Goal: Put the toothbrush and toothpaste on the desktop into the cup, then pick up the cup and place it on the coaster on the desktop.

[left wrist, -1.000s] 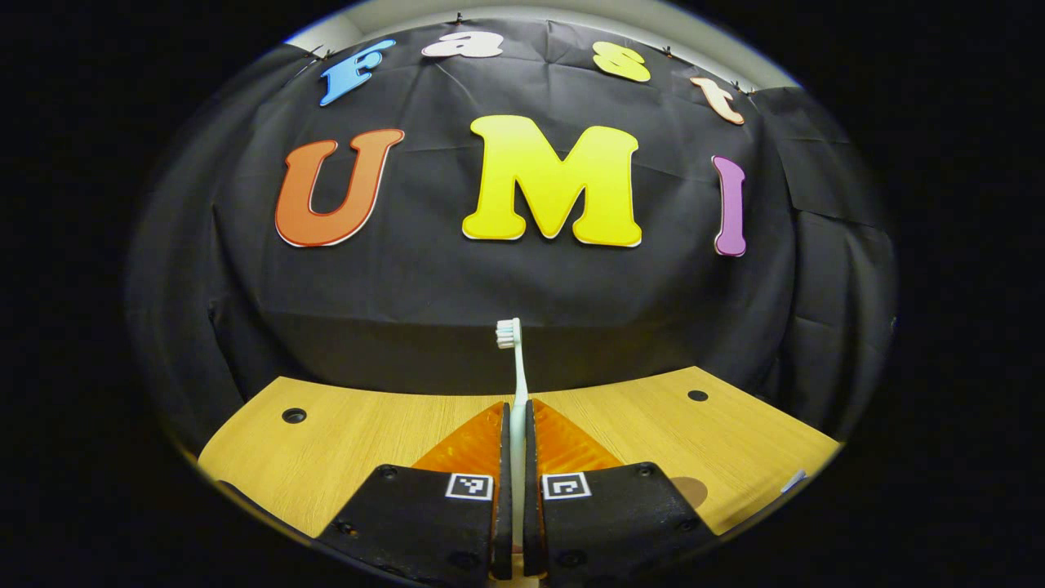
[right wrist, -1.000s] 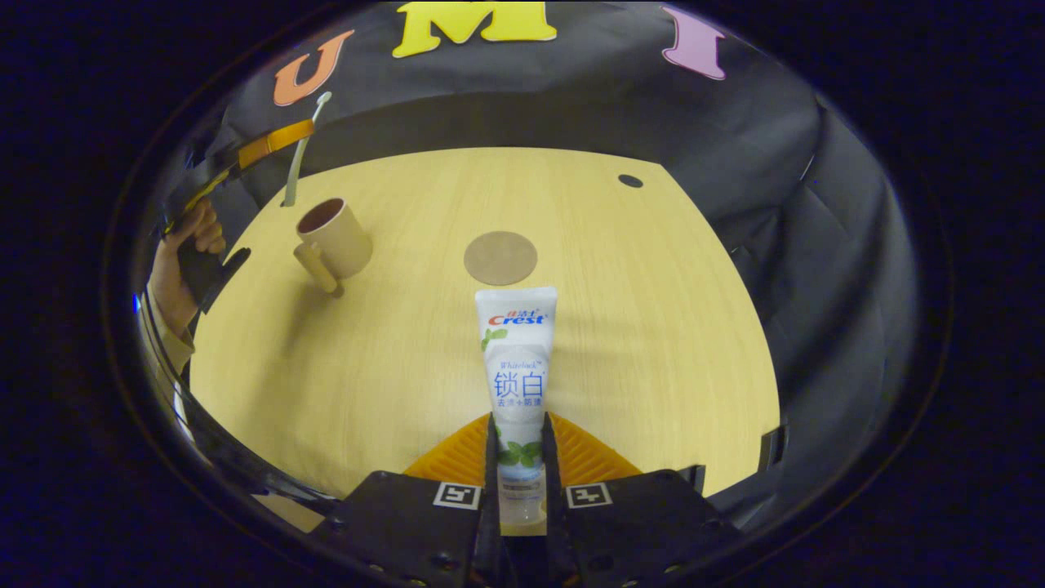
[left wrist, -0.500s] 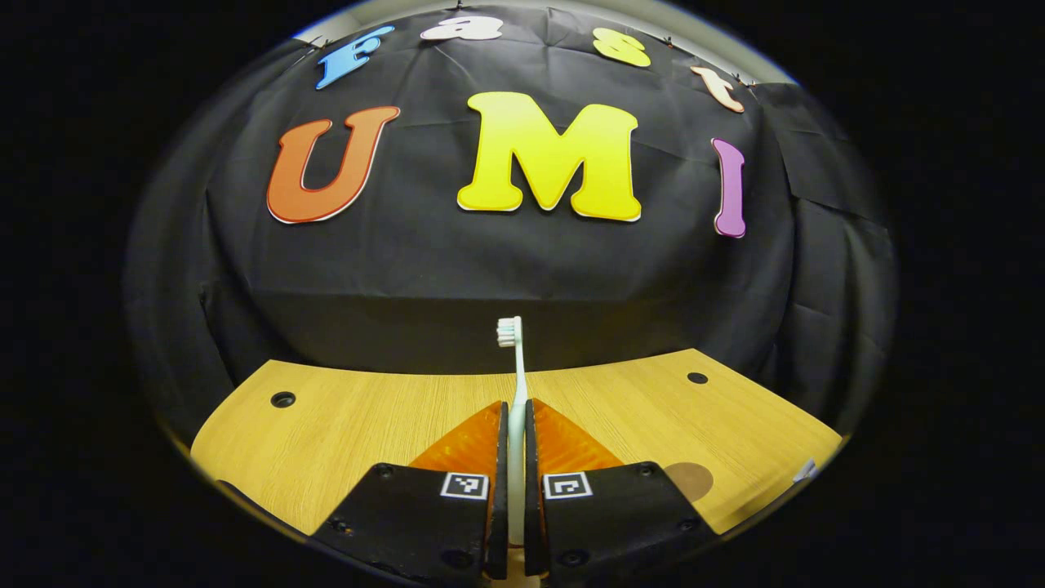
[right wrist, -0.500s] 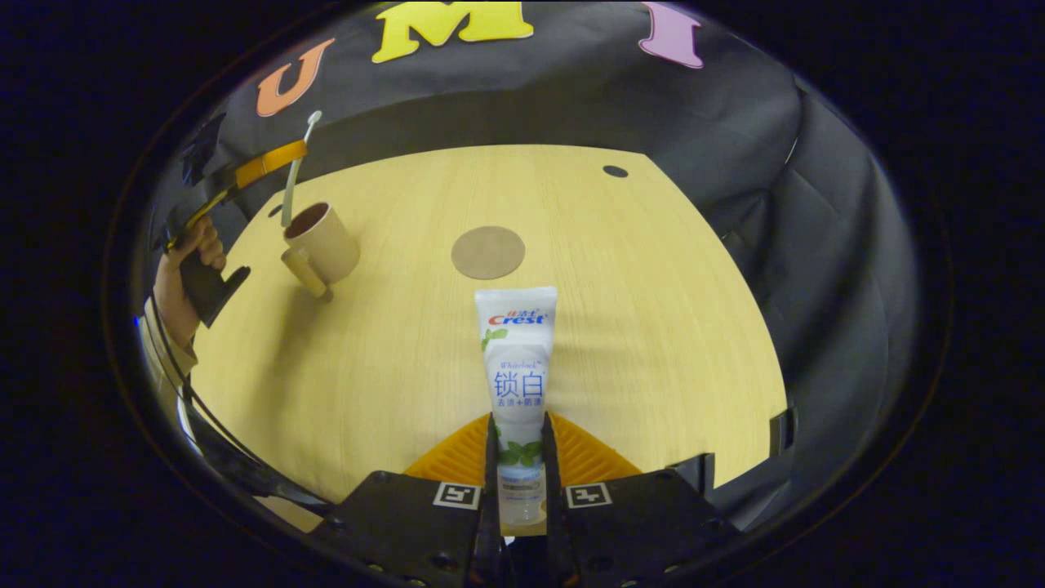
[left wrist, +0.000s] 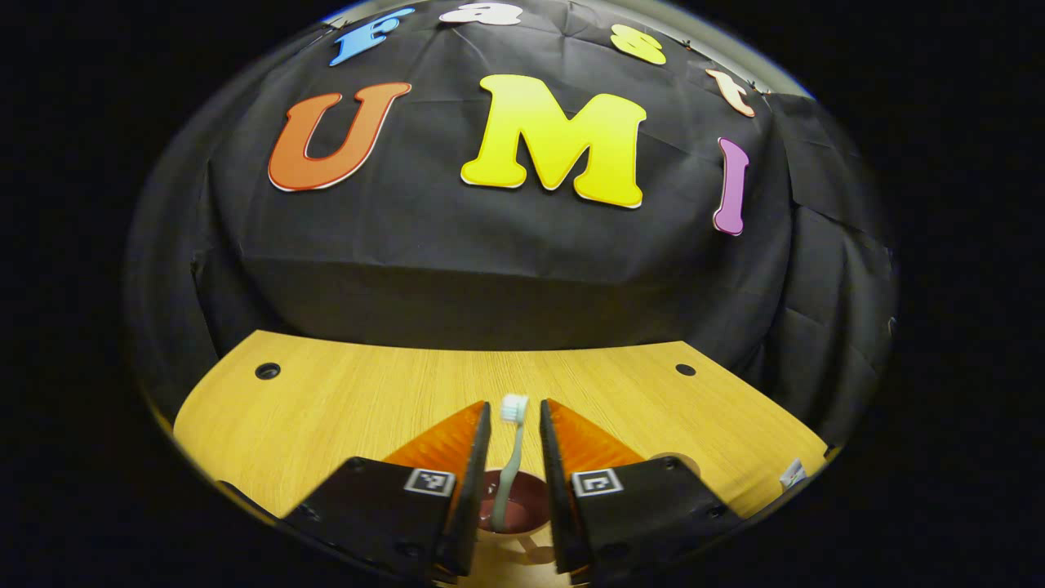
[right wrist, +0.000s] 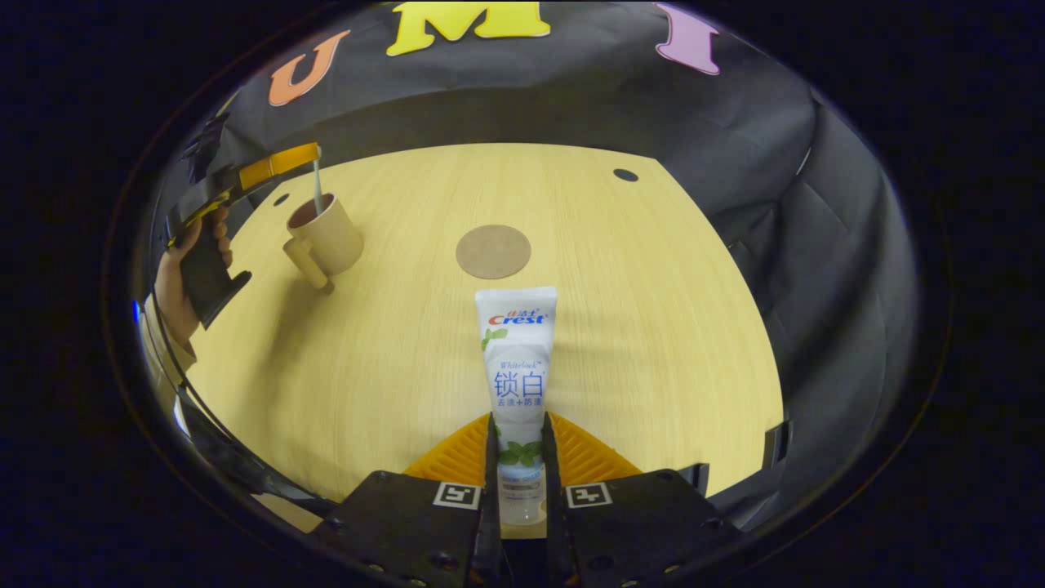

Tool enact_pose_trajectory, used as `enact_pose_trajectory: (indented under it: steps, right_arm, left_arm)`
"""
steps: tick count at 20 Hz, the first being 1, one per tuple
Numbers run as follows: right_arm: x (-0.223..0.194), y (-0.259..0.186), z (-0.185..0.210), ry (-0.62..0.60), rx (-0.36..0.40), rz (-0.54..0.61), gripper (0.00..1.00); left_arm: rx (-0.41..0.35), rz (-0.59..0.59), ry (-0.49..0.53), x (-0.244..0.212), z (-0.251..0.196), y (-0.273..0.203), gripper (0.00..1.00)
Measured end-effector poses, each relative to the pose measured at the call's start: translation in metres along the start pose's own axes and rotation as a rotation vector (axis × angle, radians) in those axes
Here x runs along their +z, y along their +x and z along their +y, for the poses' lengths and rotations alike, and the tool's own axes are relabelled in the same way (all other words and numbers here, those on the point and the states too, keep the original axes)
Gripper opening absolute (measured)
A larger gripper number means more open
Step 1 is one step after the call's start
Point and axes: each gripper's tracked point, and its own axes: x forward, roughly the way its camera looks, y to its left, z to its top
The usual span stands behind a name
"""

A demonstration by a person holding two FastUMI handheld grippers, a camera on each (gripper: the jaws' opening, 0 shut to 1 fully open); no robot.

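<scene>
While the left hand-held gripper (left wrist: 514,457) is held above the cup (left wrist: 513,508), its two fingers are seen spread apart, with the toothbrush (left wrist: 508,465) standing free in the gap between them and touched by neither. In the left gripper view the toothbrush is seen upright, bristle head at the top, its lower end inside the dark mouth of the cup just below the fingers. Part of the round coaster (left wrist: 684,462) is glimpsed on the tabletop (left wrist: 343,400) just to the right of the right-hand finger.

In the right gripper view, the right hand-held gripper (right wrist: 518,465) is seen clamped on the toothpaste (right wrist: 517,359): both fingers are pressed against the lower part of the tube, which is carried above the wooden surface with its flat crimped end pointing forward. Farther off, the cup (right wrist: 325,237) is seen standing upright at the left side of the tabletop (right wrist: 620,327), its handle turned toward the camera, with the toothbrush (right wrist: 317,184) rising from its mouth. The other gripper (right wrist: 277,163) is seen over the cup, level with the toothbrush head, and is held by a hand (right wrist: 181,278) at the left edge. The coaster (right wrist: 493,251) lies flat and bare near the middle of the wooden surface, well apart from the cup and beyond the end of the toothpaste.
</scene>
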Motion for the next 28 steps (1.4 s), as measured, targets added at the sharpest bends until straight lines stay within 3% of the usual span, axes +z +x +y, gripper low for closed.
enact_pose_trajectory:
  steps: [1, 5, 6, 8, 14, 18, 22, 28]
  right_arm:
    - [0.003, -0.002, 0.000, -0.009, 0.004, -0.008, 0.23]
    - [0.034, -0.004, 0.020, -0.042, 0.053, -0.055, 0.23]
    - [0.046, -0.006, 0.028, -0.051, 0.069, -0.078, 0.23]
    - [0.075, -0.010, 0.046, -0.063, 0.104, -0.133, 0.23]
    - [0.170, -0.028, 0.131, -0.076, 0.270, -0.328, 0.24]
    - [0.210, -0.033, 0.197, -0.118, 0.389, -0.413, 0.26]
    - [0.226, -0.024, 0.237, -0.158, 0.425, -0.458, 0.25]
    - [0.240, 0.003, 0.269, -0.142, 0.442, -0.444, 0.27]
  left_arm:
    - [0.012, 0.006, -0.019, -0.003, 0.005, -0.004, 0.49]
    - [0.058, -0.012, -0.068, 0.002, 0.017, -0.034, 0.70]
    - [0.071, -0.018, -0.066, 0.004, 0.020, -0.043, 0.83]
    - [0.109, -0.050, -0.049, 0.013, 0.030, -0.064, 0.90]
    - [0.215, -0.052, -0.062, 0.022, 0.054, -0.133, 0.90]
    - [0.278, -0.047, -0.061, 0.025, 0.069, -0.169, 0.90]
    - [0.325, -0.040, -0.056, 0.023, 0.084, -0.190, 0.90]
    - [0.305, 0.014, -0.080, 0.010, 0.076, -0.197, 0.90]
